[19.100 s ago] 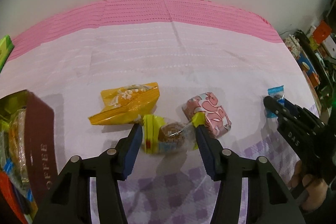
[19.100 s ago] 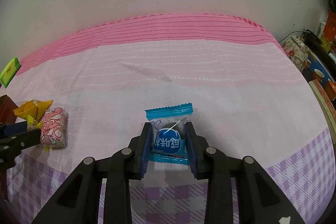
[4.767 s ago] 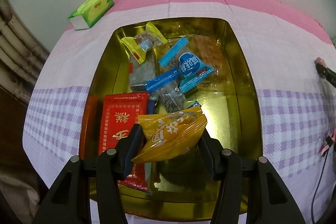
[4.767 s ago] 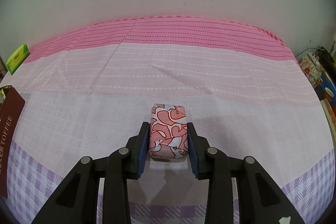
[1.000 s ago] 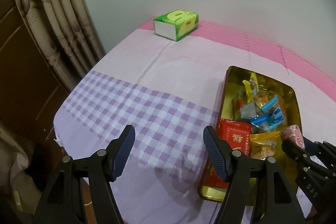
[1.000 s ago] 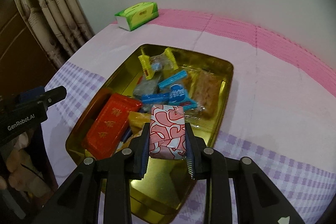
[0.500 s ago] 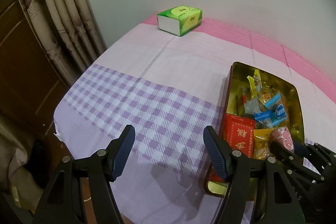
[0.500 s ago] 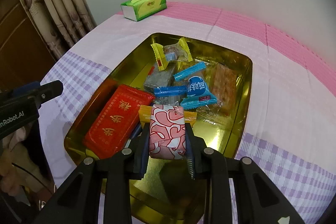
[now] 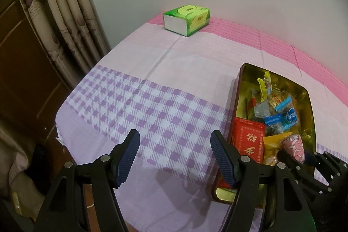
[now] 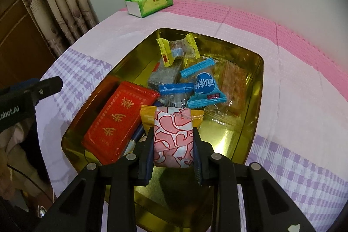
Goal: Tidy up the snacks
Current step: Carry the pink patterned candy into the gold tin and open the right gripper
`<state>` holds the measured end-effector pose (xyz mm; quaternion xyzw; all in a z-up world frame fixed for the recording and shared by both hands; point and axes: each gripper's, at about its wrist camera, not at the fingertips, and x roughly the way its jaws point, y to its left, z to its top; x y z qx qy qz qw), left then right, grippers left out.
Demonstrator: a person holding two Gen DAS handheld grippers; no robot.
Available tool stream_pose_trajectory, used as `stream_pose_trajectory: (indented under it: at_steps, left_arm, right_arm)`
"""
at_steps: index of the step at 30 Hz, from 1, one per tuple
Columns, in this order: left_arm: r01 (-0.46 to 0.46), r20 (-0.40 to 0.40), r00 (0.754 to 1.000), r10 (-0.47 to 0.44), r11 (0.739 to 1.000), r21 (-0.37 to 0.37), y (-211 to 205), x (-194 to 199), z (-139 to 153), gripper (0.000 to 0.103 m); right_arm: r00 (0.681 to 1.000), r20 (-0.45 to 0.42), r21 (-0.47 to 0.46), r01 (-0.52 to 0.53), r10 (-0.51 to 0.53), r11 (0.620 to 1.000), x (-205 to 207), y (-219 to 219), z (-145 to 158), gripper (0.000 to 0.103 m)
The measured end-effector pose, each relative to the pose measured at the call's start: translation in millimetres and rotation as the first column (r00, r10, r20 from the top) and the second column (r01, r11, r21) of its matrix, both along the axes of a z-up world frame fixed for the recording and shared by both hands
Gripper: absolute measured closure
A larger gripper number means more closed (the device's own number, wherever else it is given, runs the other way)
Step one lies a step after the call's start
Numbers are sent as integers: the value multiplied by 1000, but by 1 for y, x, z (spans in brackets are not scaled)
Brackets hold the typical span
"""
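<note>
The right gripper (image 10: 173, 146) was clamped on the pink patterned snack (image 10: 173, 137), its two pads pressing the long sides, so the packet's long axis ran forward along the fingers and away from the hand. It hung just above the near end of the gold tin (image 10: 256, 88), over the yellow packet (image 10: 148, 117) and beside the red packet (image 10: 117, 121). The bare gold floor lay directly below and slightly to the right of the snack, so the coming release seemed to need only a short drop, not a reach. The blue candy (image 10: 203, 88) and the yellow-ended sweet (image 10: 177, 49) lay further in, well clear of that spot.

The left gripper (image 9: 175, 158) stood open and empty over the checked cloth (image 9: 139, 110), to the left of the tin (image 9: 238, 88); the right one was plainly the nearer to the work, with the pink snack (image 9: 293, 146) at the tin's near right corner in that view.

Compared with a few seconds earlier, the pink snack had gone from the bare cloth to above the tin, and the left gripper no longer held the yellow packet, which now lay in the tin. Over the last second the scene barely changed
</note>
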<state>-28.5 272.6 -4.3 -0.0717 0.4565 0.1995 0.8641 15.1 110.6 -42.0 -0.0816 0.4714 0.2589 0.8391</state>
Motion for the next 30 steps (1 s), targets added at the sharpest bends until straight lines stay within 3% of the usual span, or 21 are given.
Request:
stream_pose_trajectory:
  at_steps: [30]
  left_arm:
    - [36, -12, 999, -35, 999, 17, -12, -1, 0, 35]
  right_arm:
    - [999, -6, 23, 41, -41, 999, -10, -16, 7, 69]
